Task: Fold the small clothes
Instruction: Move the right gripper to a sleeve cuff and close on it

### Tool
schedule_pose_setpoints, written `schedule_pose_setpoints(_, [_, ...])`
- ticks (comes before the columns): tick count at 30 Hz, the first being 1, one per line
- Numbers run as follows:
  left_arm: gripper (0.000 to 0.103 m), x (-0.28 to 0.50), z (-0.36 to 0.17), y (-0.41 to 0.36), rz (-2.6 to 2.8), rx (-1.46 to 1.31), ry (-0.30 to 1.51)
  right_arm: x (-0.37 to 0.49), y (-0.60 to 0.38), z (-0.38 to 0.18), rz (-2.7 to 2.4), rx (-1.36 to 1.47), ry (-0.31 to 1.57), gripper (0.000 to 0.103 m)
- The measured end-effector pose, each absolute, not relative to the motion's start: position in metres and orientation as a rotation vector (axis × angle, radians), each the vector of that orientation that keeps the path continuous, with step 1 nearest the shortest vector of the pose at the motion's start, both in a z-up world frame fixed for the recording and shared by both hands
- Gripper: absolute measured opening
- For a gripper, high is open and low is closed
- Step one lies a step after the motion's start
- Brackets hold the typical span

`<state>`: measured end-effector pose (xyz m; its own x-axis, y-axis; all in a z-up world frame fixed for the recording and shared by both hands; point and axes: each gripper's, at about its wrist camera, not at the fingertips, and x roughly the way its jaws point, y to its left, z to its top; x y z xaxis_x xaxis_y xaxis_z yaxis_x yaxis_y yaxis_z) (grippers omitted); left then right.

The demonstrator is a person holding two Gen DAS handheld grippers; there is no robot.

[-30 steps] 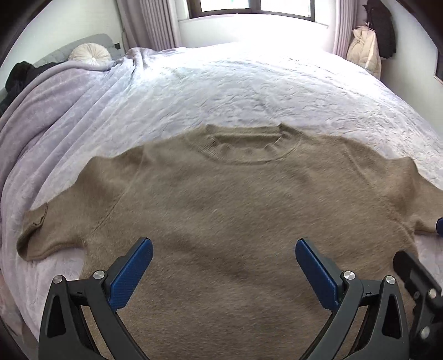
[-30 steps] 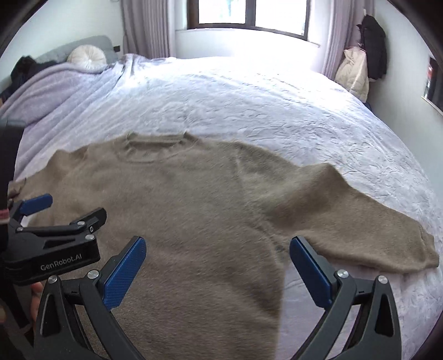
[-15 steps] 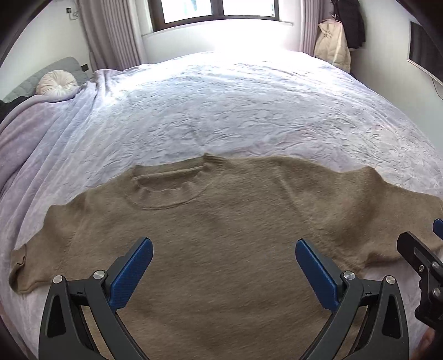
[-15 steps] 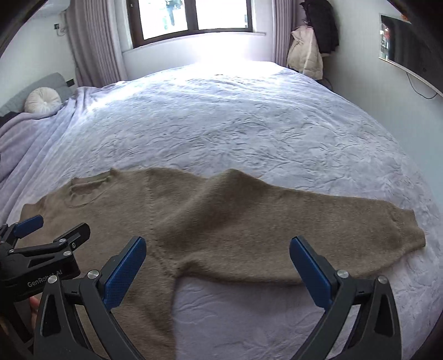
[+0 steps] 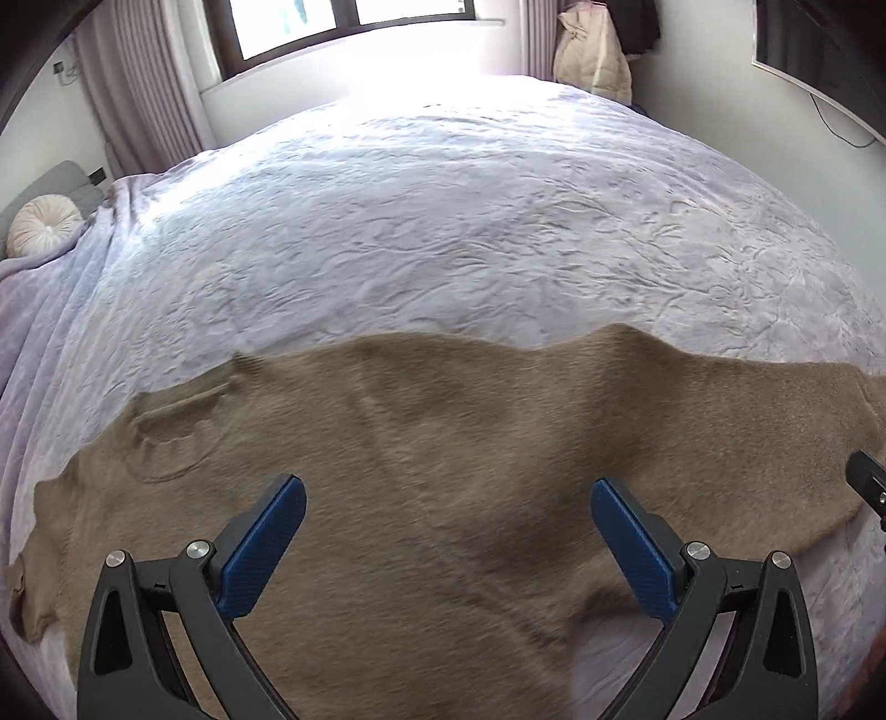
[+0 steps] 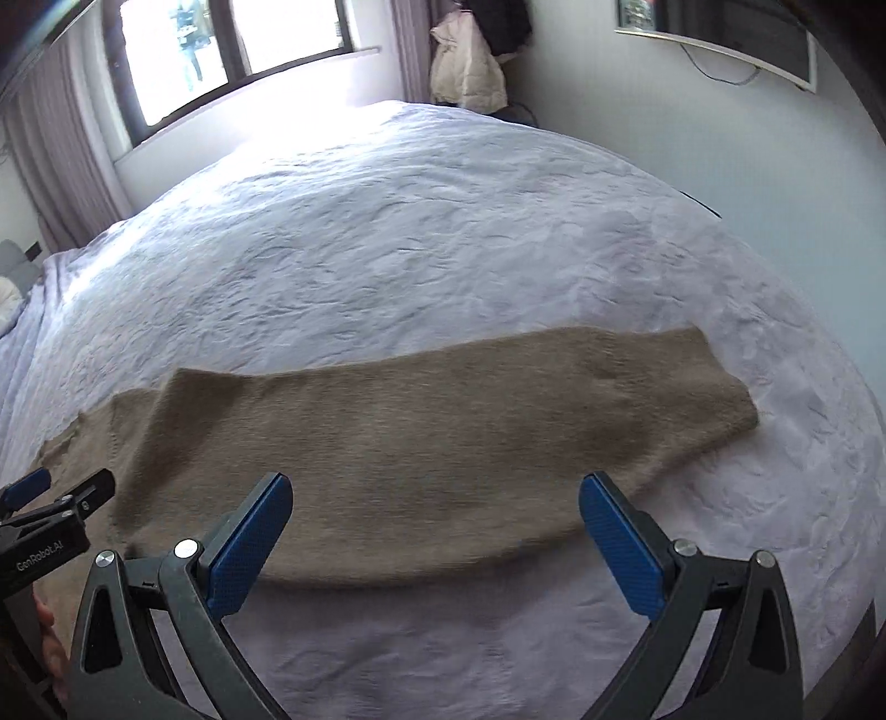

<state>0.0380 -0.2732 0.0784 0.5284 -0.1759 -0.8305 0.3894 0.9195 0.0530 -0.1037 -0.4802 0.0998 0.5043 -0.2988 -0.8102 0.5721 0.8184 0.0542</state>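
Note:
A tan knit sweater (image 5: 443, 443) lies flat and spread out on the bed, its neck hole (image 5: 177, 421) at the left. My left gripper (image 5: 448, 537) is open and empty above the sweater's body. In the right wrist view the sweater's right sleeve (image 6: 443, 432) stretches to the right, its cuff (image 6: 725, 387) flat on the cover. My right gripper (image 6: 437, 531) is open and empty above the sleeve's near edge. The left gripper (image 6: 50, 515) shows at that view's left edge.
The bed has a pale lilac textured cover (image 5: 470, 221). A round white cushion (image 5: 44, 227) lies at the far left. A window (image 5: 354, 16) and a hanging cream jacket (image 5: 590, 61) are behind the bed. A wall screen (image 6: 720, 39) is at the right.
Both grippers have swung to the right along the sweater. The right one now looks over the right sleeve instead of the body. Both stayed open.

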Motion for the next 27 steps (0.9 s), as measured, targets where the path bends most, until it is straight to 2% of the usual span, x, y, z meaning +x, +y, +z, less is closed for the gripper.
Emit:
schedule_pose_setpoints(4, [0.103, 0.046, 0.071, -0.294, -0.347, 0.242, 0.978, -0.140, -0.525, 0.089, -0.605, 0.444, 0.894, 0.102])
schedule_pose_setpoints(7, [0.103, 0.054, 0.068, -0.296, -0.335, 0.211, 0.986, -0.159, -0.548, 0.084, -0.615, 0.518, 0.862, 0.098])
schedule_pose_setpoints(13, [0.103, 0.078, 0.064, -0.266, -0.251, 0.060, 1.037, -0.134, -0.557, 0.081, -0.548, 0.517, 0.844, 0.095])
schedule_pose_setpoints(15, [0.103, 0.083, 0.063, -0.257, -0.224, 0.039, 1.038, -0.126, -0.563, 0.080, -0.552, 0.552, 0.830, 0.090])
schedule_pose_setpoints(16, [0.103, 0.087, 0.062, -0.252, -0.205, 0.028, 1.042, -0.122, -0.566, 0.080, -0.546, 0.564, 0.810, 0.075])
schedule_pose_setpoints(17, [0.103, 0.090, 0.060, -0.252, -0.198, 0.026, 1.051, -0.120, -0.567, 0.081, -0.539, 0.565, 0.802, 0.064])
schedule_pose_setpoints(18, [0.103, 0.092, 0.057, -0.256, -0.208, 0.031, 1.067, -0.117, -0.569, 0.081, -0.529, 0.567, 0.803, 0.041])
schedule_pose_setpoints(19, [0.103, 0.093, 0.053, -0.261, -0.229, 0.046, 1.088, -0.117, -0.572, 0.082, -0.515, 0.576, 0.802, 0.024])
schedule_pose_setpoints(20, [0.103, 0.093, 0.049, -0.269, -0.248, 0.067, 1.105, -0.119, -0.572, 0.083, -0.510, 0.583, 0.792, 0.014])
schedule_pose_setpoints(22, [0.103, 0.083, 0.045, -0.291, -0.285, 0.119, 1.101, -0.132, -0.574, 0.092, -0.541, 0.569, 0.749, 0.008])
schedule_pose_setpoints(27, [0.103, 0.051, 0.045, -0.340, -0.381, 0.269, 1.045, -0.157, -0.563, 0.109, -0.598, 0.461, 0.707, 0.008])
